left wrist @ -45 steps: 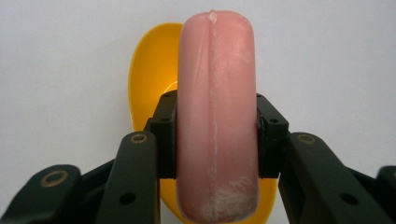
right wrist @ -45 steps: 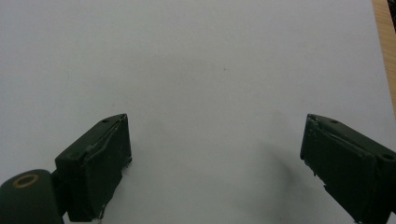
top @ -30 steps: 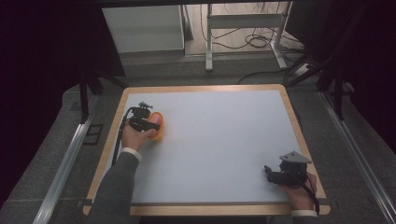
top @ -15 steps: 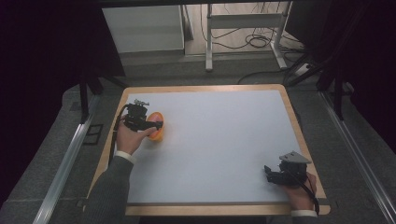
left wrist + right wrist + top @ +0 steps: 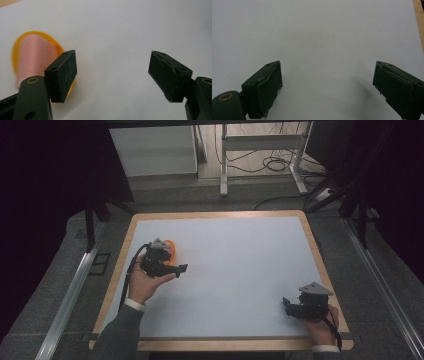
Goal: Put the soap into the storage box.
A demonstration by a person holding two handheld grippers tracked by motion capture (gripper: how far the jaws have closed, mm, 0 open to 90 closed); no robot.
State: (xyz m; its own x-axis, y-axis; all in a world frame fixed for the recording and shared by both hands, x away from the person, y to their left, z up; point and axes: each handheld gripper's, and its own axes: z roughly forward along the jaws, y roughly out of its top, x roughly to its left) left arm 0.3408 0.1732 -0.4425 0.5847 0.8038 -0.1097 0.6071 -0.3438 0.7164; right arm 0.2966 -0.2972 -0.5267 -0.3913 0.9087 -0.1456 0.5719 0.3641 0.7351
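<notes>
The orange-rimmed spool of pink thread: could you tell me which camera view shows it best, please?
The left gripper view: the orange-rimmed spool of pink thread appears large, lying on the white table surface, though blurred and partly behind one black pad of the open left claw. The high view shows a small orange patch behind that claw.

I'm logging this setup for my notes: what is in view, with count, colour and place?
spool of thread: one, orange rim with pinkish thread, left part of the table, beside the left tongs and outside their jaws.
table: one, white top with a wooden edge, centre.
metal frame: one, light grey, on the floor beyond the table.
cables: several, black, on the floor by the frame.
left tongs: one, black, open, nothing between the jaws.
right tongs: one, black, open, over bare table near the right corner.
hands: two, each holding tongs.
</notes>
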